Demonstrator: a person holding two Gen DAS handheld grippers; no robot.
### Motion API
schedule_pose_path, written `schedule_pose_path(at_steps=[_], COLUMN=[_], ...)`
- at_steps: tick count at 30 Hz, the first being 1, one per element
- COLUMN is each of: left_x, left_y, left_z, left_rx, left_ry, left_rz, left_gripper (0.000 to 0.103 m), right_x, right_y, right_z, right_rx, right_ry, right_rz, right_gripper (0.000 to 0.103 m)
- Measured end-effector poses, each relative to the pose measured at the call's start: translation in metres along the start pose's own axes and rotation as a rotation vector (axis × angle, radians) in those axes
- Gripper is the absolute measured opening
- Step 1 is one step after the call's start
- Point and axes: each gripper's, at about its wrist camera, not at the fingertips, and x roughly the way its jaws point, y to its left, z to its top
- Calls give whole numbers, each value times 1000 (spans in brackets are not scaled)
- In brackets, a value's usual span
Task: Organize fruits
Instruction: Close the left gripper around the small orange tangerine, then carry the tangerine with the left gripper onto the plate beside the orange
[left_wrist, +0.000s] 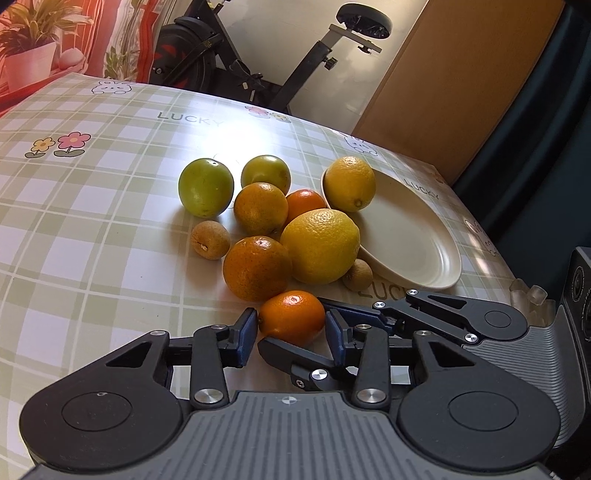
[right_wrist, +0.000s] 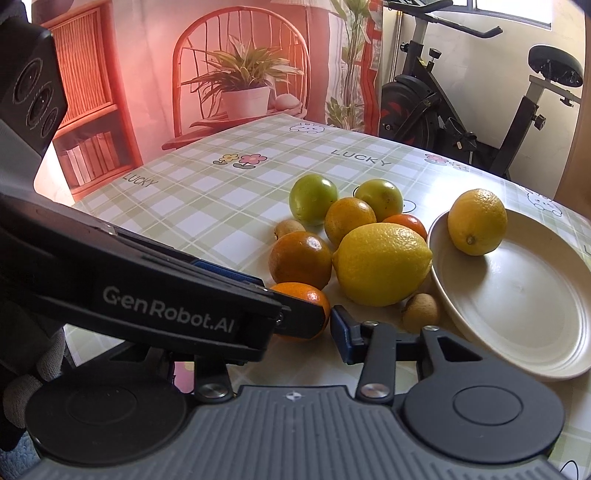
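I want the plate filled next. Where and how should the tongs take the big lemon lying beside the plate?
Grip the big lemon across its short middle, coming from above. Its pointed ends lie sideways, toward the plate and the orange, and fruit crowds both, so only the top and the near and far flanks look free.

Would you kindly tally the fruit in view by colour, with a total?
Green fruits: 2
Orange fruits: 4
Yellow lemons: 2, one on the table, one on the plate
Small brown fruits: 2
Total: 10
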Motion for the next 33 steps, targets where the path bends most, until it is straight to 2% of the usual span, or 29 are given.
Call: schedule_pose_path(at_steps=[19, 33], left_x=[-2, -21], left_y=[-15, -48], left_z=[3, 14], left_rx=[59, 153], left_ry=[-7, -64], left_rz=[7, 11], left_gripper=[43, 43], right_x=[-8, -40], right_y=[-11, -16], right_z=[-5, 1], right_rx=[76, 96], right_ry=[3, -84], right_rz=[9, -24], right_gripper=[43, 43])
